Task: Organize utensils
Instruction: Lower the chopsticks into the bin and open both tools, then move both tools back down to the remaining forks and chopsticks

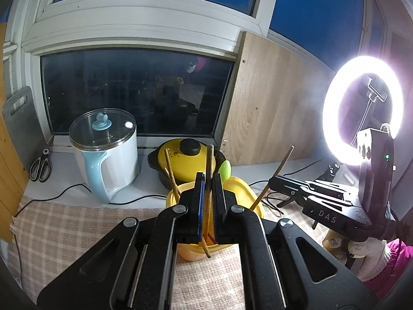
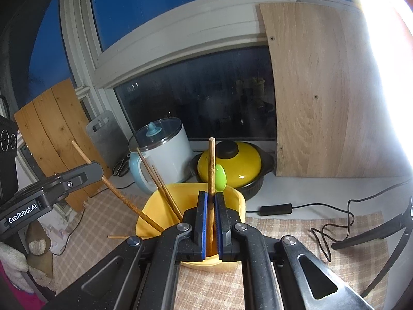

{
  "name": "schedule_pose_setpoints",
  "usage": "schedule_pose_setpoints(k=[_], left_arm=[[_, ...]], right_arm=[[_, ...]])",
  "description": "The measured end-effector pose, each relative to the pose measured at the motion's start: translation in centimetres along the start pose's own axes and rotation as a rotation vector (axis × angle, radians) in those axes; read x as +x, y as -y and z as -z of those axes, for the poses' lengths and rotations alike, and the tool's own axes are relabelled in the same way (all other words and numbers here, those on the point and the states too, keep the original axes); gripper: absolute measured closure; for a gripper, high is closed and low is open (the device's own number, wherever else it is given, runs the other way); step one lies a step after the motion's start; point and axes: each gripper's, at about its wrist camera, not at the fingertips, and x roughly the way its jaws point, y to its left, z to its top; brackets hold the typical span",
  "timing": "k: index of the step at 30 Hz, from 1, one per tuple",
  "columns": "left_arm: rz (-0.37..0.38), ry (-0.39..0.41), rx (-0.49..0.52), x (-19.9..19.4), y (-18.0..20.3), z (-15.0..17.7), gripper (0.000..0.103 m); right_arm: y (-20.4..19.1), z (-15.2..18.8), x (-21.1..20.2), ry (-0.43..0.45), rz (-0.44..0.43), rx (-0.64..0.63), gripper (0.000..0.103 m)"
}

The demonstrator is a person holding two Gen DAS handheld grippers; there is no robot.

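A yellow holder stands on the checked cloth. Two wooden chopsticks and a green spoon stand in it. My left gripper is shut on a slanted chopstick whose lower end dips into the holder. My right gripper is shut on another, nearly upright chopstick, its lower end at the holder's mouth. One more chopstick lies on the cloth beside the holder.
Behind the holder stand a white and blue electric pot and a black pot with a yellow lid. Scissors lie at the back left. A ring light glares at the right, and cables cross the cloth there.
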Motion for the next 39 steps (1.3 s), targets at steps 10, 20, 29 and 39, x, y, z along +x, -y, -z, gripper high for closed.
schedule_pose_setpoints(k=[10, 20, 29, 39], left_arm=[[-0.02, -0.007, 0.004, -0.1, -0.1, 0.3, 0.1], [-0.03, 0.008, 0.001, -1.5, 0.0, 0.7, 0.085], [-0.036, 0.027, 0.013, -3.4, 1.0, 1.2, 0.077], [-0.031, 0.032, 0.035, -5.5, 2.4, 2.1, 0.077]], right_arm=[[0.3, 0.3, -0.3, 0.007, 0.004, 0.001, 0.078], [0.5, 1.0, -1.9, 0.03, 0.003, 0.022, 0.059], [1.1, 1.9, -3.6, 0.05, 0.005, 0.047, 0.046], [1.2, 3.5, -6.1, 0.087, 0.044, 0.013, 0.011]])
